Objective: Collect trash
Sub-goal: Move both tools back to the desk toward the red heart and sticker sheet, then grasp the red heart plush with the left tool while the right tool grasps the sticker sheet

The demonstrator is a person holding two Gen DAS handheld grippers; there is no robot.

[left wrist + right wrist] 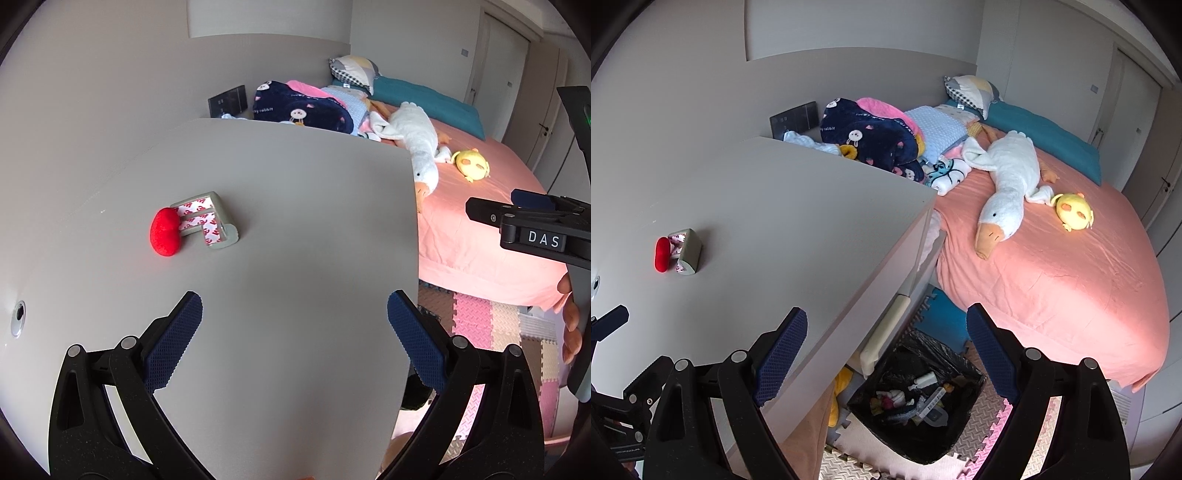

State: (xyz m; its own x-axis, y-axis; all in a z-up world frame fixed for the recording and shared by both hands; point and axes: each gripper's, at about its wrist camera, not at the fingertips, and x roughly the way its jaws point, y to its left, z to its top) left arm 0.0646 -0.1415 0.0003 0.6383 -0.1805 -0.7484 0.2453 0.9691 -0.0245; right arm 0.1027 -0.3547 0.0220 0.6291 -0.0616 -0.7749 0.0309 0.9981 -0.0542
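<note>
A grey corner guard with red-and-white tape lies on the grey desk top, touching a small red plush piece; both also show in the right wrist view, the guard and the red piece. A bin lined with a black bag stands on the floor beside the desk, holding several bits of trash. My left gripper is open and empty above the desk, short of the guard. My right gripper is open and empty, above the desk edge and the bin.
A bed with a pink sheet lies to the right, carrying a white goose plush, a yellow plush and piled blankets. Foam floor mats cover the floor. The desk has a drawer front.
</note>
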